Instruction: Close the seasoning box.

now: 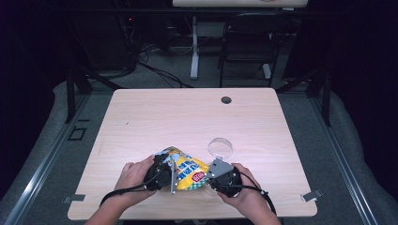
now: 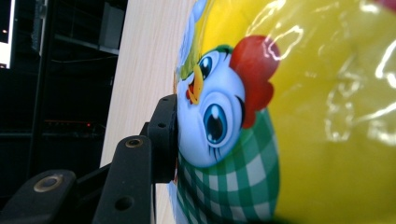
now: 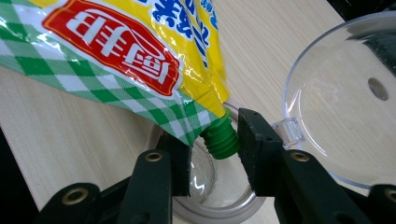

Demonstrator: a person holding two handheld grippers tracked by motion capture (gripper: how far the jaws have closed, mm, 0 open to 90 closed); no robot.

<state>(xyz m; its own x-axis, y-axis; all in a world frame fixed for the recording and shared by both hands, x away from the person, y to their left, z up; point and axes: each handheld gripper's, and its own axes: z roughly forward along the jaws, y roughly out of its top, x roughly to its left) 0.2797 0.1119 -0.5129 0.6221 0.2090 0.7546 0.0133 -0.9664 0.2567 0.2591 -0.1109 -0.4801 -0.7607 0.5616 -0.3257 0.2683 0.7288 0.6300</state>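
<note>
Holding the pouch [image 1: 185, 169] steady above the bench [image 1: 155, 117], the left gripper [image 2: 170, 135] clamps its body; the right gripper [image 3: 215, 149] straddles the green cap [image 3: 220, 138], one pad touching, jaws partly apart. Close squarely on the cap, twist without squeezing the pouch. The clear jar [image 3: 205, 186] beneath looks empty, its hinged lid [image 3: 345, 102] open.

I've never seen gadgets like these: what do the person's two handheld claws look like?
Each claw, left and right, is a chunky black unit with a grey three-cornered plate on top and a black cable trailing back. Close up, the jaws are matte black bars joined by brass-coloured rivets. The forearms are bare, without sleeves.
</note>
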